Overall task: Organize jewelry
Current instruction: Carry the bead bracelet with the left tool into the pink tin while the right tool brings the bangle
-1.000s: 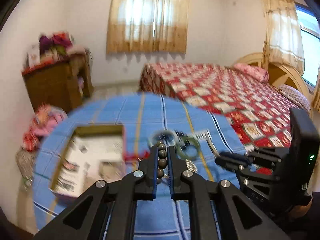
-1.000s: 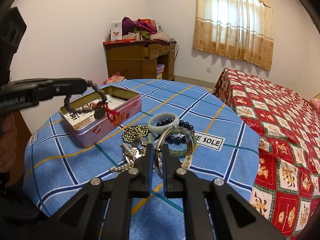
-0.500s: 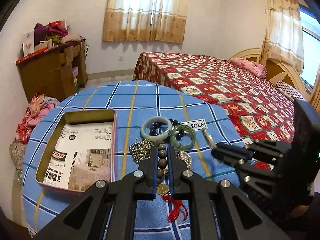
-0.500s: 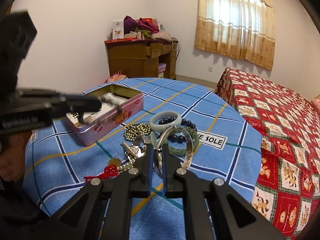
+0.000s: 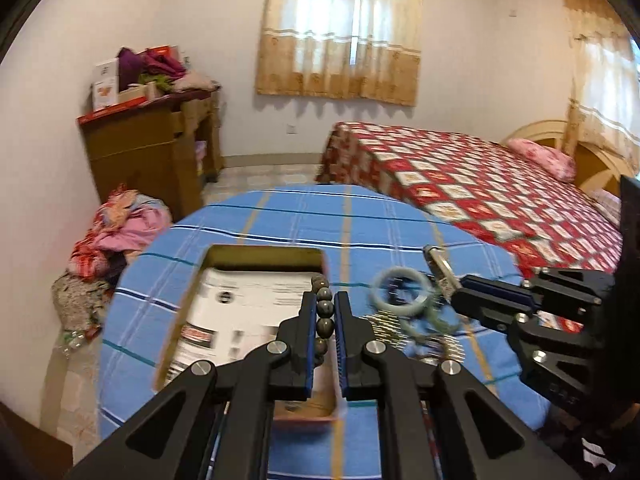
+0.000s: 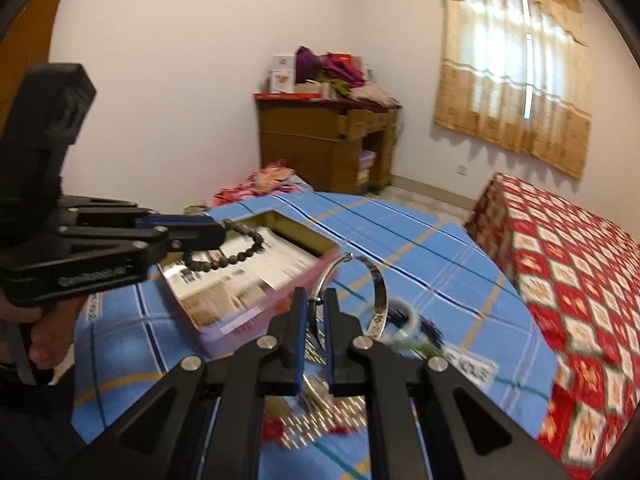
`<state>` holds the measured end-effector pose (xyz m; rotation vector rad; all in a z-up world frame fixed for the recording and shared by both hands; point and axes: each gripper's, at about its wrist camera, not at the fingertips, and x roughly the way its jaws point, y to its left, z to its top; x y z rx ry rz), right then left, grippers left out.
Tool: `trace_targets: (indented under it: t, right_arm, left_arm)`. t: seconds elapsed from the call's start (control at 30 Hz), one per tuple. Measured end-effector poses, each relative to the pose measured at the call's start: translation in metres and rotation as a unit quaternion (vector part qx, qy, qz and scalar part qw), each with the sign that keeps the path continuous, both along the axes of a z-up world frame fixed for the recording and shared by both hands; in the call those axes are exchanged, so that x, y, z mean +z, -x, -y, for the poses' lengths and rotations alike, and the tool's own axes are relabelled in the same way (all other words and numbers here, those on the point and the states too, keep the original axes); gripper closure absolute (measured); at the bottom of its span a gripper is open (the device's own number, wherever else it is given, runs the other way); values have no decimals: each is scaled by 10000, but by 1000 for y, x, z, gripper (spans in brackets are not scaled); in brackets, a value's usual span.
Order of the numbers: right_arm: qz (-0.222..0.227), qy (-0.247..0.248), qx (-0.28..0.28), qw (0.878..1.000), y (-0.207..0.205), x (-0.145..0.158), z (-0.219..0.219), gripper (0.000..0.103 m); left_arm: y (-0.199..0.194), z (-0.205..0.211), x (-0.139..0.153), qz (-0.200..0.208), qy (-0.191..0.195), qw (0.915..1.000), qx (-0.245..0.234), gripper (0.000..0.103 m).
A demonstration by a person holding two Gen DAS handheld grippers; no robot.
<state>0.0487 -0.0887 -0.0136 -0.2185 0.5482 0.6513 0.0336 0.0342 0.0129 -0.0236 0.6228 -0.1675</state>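
Both tongs are clamped down tight on jewelry, and we're live over the table! Left gripper point(image 5: 323, 312) has its jaws pinched narrow on a dark bead bracelet point(image 5: 324, 308), beads stacked right up the slot between the blue pads. From the right wrist view that left gripper point(image 6: 218, 234) reaches in from nine o'clock, and the bead bracelet point(image 6: 244, 250) droops in a loop off its tip, hanging above the open tin. Right gripper point(image 6: 316, 312) is squeezed nearly closed on a silver bangle point(image 6: 378, 288), the ring standing up past the fingertips toward one o'clock. In the left view the right gripper point(image 5: 460, 306) pokes in from three o'clock with the silver bangle point(image 5: 438, 266) at its tip.

Now, big to small. Round table with a blue plaid cloth point(image 5: 380, 228) fills the middle ground. On it, at roughly ten o'clock from the right gripper, sits the pink tin box point(image 6: 256, 316), lid off, lined with printed paper. Just right of the tin in the left view lies the leftover pile: a pale jade bangle point(image 5: 400, 294) on top, and under it what looks like a green bangle and a beaded chain, though motion blur smears them badly. A white label point(image 6: 474, 368) lies on the cloth at four o'clock of the right gripper.
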Motion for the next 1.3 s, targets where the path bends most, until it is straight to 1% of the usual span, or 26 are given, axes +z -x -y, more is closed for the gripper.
trace_targets:
  t: [0.07, 0.27, 0.37, 0.53, 0.67, 0.8, 0.9, 1.0, 1.13, 1.17, 1.2, 1.23, 1.27, 1.3]
  right_arm:
    - [-28, 12, 135, 9999, -7, 0, -13, 95]
    - [-115, -30, 395, 9991, -32, -1, -41, 95]
    - [-227, -84, 507, 9984, -43, -4, -52, 95]
    - [-251, 16, 597, 9979, -54, -13, -70, 95]
    - [-394, 128, 563, 9976, -63, -26, -80, 95]
    - [-509, 350, 480, 9969, -71, -44, -86, 94]
    - [-590, 472, 411, 9963, -76, -51, -90, 94]
    - [-590, 493, 416, 9962, -75, -50, -91, 94]
    - [-550, 503, 410, 9964, -73, -47, -91, 93]
    - [-530, 515, 378, 9966, -71, -46, -90, 87]
    - [-503, 505, 349, 9968, -70, -45, -88, 80]
    - [-488, 470, 326, 9972, -69, -45, -88, 62]
    - [-471, 418, 299, 9976, -69, -43, -88, 50]
    - [-436, 371, 260, 9980, -67, -41, -85, 49]
  left_arm:
    - [-9, -11, -1, -8, -59, 9999, 150, 95]
    - [-37, -32, -6, -69, -143, 9991, 394, 95]
    - [-50, -39, -9, -114, -148, 9989, 439, 95]
    - [-67, -45, -15, -210, -142, 9986, 461, 95]
    - [-77, -48, -23, -295, -167, 9981, 516, 95]
    - [-87, -52, -34, -441, -190, 9975, 520, 95]
    - [-93, -54, -41, -536, -220, 9970, 519, 95]
    - [-98, -55, -46, -643, -248, 9961, 547, 95]
    - [-99, -55, -49, -689, -263, 9958, 551, 94]
    - [-99, -54, -49, -691, -240, 9959, 535, 92]
    - [-98, -55, -49, -698, -224, 9959, 525, 81]
    - [-98, -55, -48, -687, -229, 9958, 559, 57]
    - [-96, -56, -46, -618, -231, 9959, 616, 45]
    - [-93, -57, -43, -506, -238, 9960, 699, 25]
